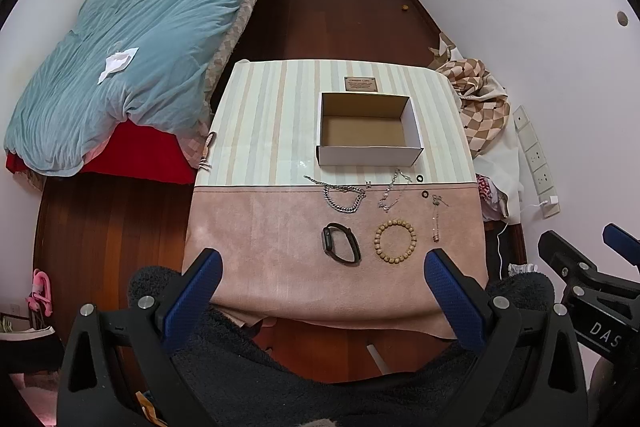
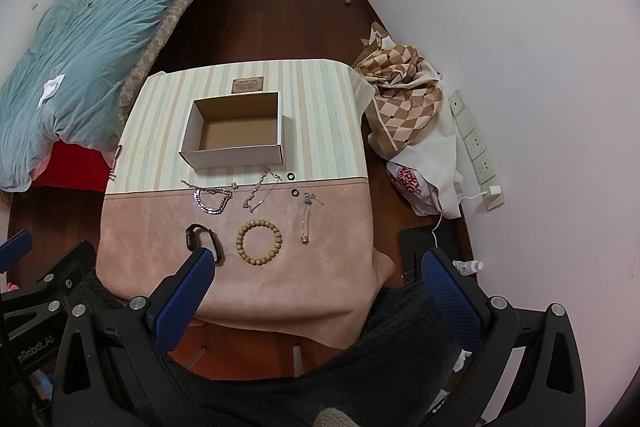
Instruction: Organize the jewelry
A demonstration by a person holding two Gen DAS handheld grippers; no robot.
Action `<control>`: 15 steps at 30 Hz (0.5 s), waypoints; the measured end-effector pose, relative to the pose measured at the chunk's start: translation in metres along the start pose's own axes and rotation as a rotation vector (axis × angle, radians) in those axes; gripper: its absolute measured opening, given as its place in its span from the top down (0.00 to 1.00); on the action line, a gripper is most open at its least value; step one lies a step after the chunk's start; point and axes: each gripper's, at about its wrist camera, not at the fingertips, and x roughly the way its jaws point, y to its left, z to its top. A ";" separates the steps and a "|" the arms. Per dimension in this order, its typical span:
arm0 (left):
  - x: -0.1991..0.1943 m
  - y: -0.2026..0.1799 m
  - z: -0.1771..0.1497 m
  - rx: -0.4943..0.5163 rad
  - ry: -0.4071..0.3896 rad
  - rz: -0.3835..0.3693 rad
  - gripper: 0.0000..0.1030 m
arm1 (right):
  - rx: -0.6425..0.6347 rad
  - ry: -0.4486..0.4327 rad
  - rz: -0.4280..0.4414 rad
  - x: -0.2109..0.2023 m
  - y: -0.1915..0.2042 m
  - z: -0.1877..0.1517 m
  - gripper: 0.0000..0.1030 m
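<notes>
Jewelry, namely a black smartwatch (image 1: pixel 341 243), a wooden bead bracelet (image 1: pixel 395 242) and silver chains (image 1: pixel 345 195), is seen untouched mid-frame below the empty white cardboard box (image 1: pixel 370 149); left gripper (image 1: pixel 332 301) and right gripper (image 2: pixel 318 301) are held spread, nothing grasped.

Rumpled blue duvet (image 1: pixel 132 67), checkered cloth (image 2: pixel 404 99)

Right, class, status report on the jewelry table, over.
Both jaws open, empty. Box empty; bead bracelet, watch, chains on cloth. Nothing blocking.
</notes>
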 end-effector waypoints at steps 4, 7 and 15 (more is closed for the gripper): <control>-0.001 0.001 0.001 -0.001 -0.001 0.001 0.00 | -0.009 -0.006 0.004 -0.005 -0.001 0.001 0.00; -0.002 0.001 0.001 -0.001 -0.001 -0.002 0.00 | -0.010 -0.011 0.006 -0.007 -0.002 0.001 0.00; -0.002 0.001 0.002 -0.002 0.001 -0.002 0.00 | -0.009 -0.015 0.004 -0.009 -0.003 0.002 0.00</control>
